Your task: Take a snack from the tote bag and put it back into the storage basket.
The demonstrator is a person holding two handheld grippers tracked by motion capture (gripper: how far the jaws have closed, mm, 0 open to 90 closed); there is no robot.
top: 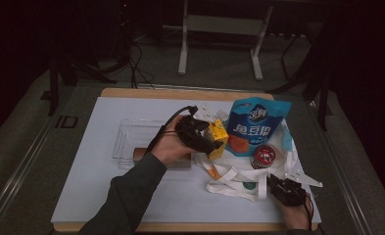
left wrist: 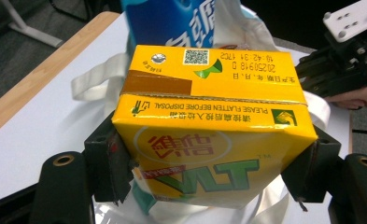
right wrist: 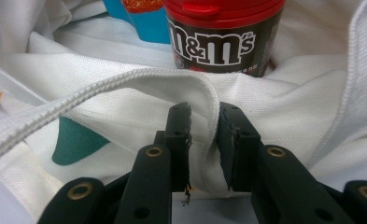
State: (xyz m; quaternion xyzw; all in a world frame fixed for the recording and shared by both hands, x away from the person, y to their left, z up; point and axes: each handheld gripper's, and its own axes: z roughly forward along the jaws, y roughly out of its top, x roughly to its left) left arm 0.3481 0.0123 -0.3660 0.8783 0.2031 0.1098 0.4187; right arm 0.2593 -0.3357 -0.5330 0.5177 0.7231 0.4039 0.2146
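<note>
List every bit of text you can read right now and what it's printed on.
"PLEASE FLATTEN BEFORE DISPOSAL", upside down, on the carton held in the left gripper.
"VLT", upside down, on the carton's front.
"20250918 D" and "10:42:31", roughly, upside down on the carton's top; the Chinese print and QR code are unreadable.
"m&m's" on the red-lidded jar.
The blue pouch has large white Chinese characters, too blurred to read.

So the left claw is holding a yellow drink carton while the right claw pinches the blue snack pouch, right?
Not quite. The right claw pinches the white tote bag, not the blue pouch, as the right gripper view shows. The left claw does hold the yellow carton.
</note>
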